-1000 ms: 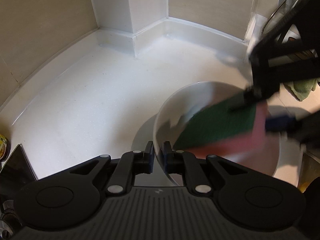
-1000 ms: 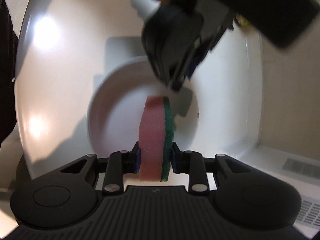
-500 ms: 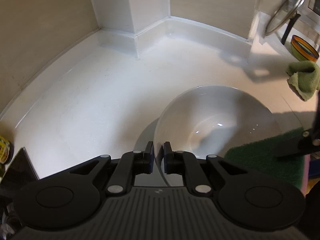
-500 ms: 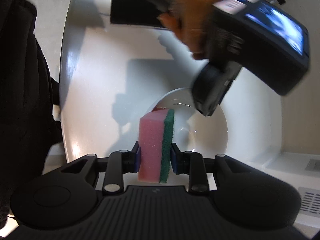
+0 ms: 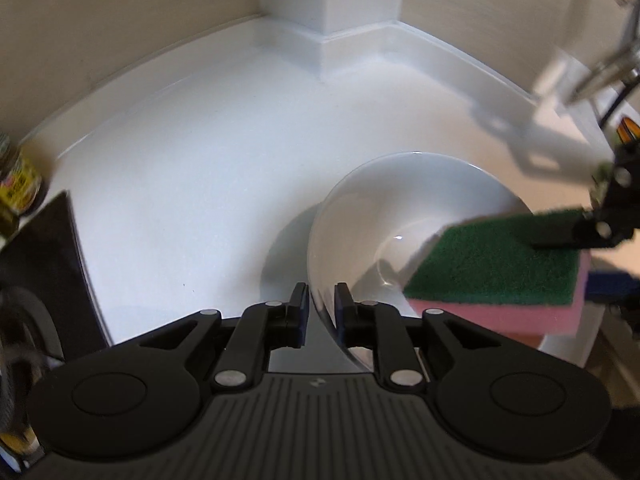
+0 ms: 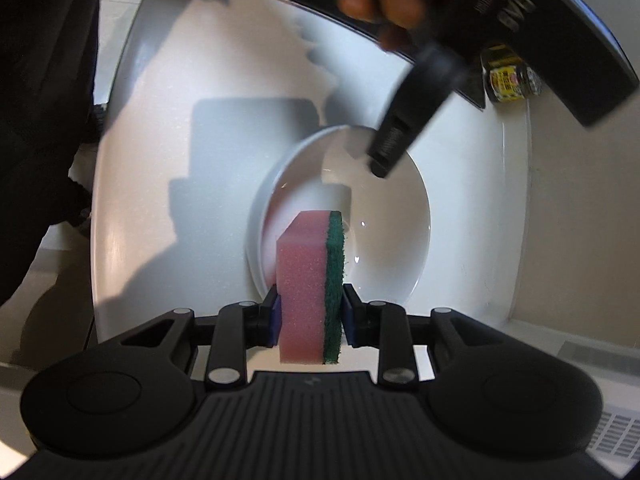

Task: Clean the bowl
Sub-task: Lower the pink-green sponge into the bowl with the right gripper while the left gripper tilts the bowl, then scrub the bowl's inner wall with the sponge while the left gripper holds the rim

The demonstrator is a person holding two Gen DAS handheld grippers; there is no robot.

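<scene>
The bowl's (image 5: pixel 408 216) near rim stands between the left gripper's (image 5: pixel 321 312) opening jaws, while the right gripper (image 6: pixel 310 314), jaws clenched on the sponge (image 6: pixel 310 284), hovers over its far side.

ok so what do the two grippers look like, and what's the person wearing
Both grippers are matte black. The left gripper and right gripper each have a ribbed base plate with a small logo, two round discs, linkage arms with silver rivets, and blue pads inside the fingers. The left one, seen from the right wrist, has white lettering on its housing. Dark clothing shows at the edge; its details are unclear.
</scene>
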